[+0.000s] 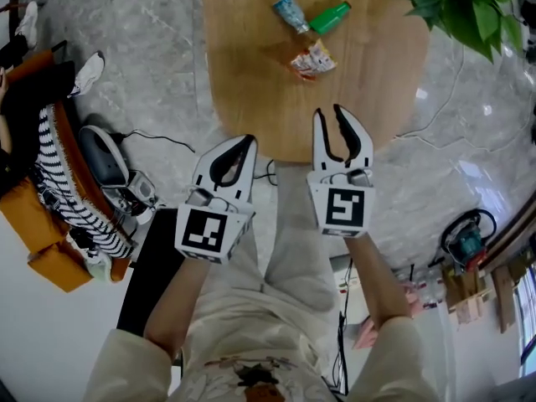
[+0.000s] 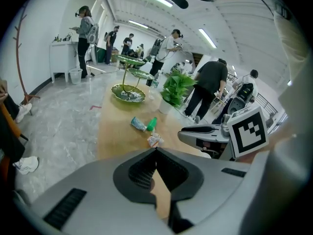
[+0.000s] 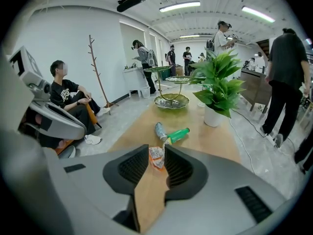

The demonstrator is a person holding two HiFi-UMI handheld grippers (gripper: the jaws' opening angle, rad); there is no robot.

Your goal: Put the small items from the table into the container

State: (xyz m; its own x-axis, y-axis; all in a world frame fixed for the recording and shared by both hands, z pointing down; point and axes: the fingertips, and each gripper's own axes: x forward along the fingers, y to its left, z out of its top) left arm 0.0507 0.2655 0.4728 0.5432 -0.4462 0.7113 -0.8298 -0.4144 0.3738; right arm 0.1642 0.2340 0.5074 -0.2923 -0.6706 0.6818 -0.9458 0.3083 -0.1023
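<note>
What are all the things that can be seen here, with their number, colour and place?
table: one, light wood, ahead
bottle: one, green, lying on table beside tube
tube: one, blue-white, lying on table
snack packet: one, orange-white, on table, nearest the grippers
potted plant: one, green, white pot, table's right side
tiered dish: one, green, table's far end
people: several, mixed clothes, background
left gripper: one, grey-black, jaws together, empty
right gripper: one, grey-black, jaws apart, empty

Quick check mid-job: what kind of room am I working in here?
Likely an open office or lab workroom: ceiling strip lights, several people standing about, and a long wooden table with a potted plant.
</note>
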